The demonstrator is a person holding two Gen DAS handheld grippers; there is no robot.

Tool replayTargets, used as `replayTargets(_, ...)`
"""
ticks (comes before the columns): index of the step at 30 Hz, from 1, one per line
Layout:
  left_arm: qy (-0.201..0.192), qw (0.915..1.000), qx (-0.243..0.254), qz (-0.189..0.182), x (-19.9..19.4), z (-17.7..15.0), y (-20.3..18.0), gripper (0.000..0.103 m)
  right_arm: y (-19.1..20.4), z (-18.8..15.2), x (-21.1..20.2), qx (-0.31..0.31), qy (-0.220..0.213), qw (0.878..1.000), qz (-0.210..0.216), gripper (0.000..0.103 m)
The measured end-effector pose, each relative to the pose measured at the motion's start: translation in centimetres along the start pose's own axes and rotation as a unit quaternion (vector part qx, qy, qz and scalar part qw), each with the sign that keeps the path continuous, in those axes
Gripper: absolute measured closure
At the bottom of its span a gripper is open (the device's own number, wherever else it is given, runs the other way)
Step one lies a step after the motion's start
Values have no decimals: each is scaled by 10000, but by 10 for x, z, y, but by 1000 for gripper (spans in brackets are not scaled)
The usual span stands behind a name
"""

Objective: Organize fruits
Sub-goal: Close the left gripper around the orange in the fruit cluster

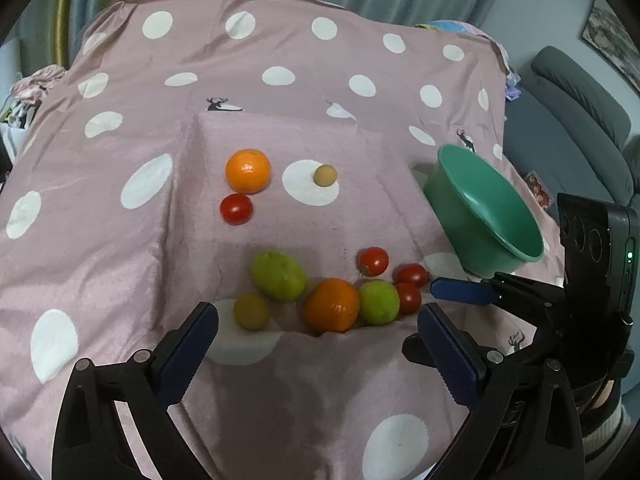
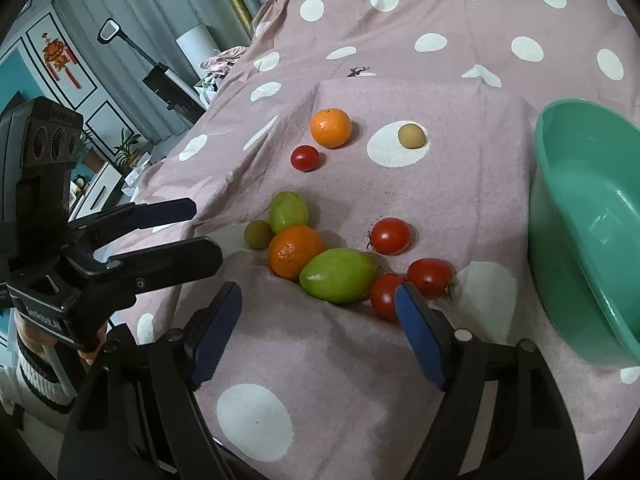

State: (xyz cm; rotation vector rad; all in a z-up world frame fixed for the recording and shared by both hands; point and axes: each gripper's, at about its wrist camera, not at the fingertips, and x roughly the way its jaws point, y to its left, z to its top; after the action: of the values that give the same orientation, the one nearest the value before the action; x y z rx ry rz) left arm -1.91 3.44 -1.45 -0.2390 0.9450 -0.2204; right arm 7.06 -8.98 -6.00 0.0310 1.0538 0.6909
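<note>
Left gripper [image 1: 318,334] released, jaws wide, hovering over cloth [image 1: 120,240] just short of near fruit cluster. Right gripper [image 2: 318,312] also released, empty, tips near green mango [image 2: 338,276] and tomato [image 2: 386,296].

Near cluster: orange [image 1: 332,304], two green mangoes, three tomatoes, small brown fruit [image 1: 251,311].

Far orange [image 1: 248,171] at 12 o'clock, tomato [image 1: 236,209] touching it.

Green bowl [image 1: 480,220] at 2 o'clock, tilted, nothing in it.

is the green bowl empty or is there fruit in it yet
Empty as far as shown: the green bowl shows only bare inner wall in both views, though part of it is cut off. All the fruit lies on the cloth.
</note>
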Motion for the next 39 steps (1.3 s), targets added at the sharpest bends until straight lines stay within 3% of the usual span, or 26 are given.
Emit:
replayTargets(2,24,10000,9,-40,2,1,-1,13,-2,-1,2,30,13,10000,16,25)
replayTargets(10,123,9997,147,-163,10,5,-8,20,-8,-3,6,95,67,9999,109,30)
replayTargets(17,338,9982,260,-426,19,5,-10,36,-11,-2,10,121,131,9997,189,35)
replayTargets(27,567,9961,184,-651,33,8,-6,43,-11,1,13,-41,199,9997,98,41)
replayTargets(39,865,9944,111,-603,46,7,7,44,0,10,21,-559,445,9973,-167,47)
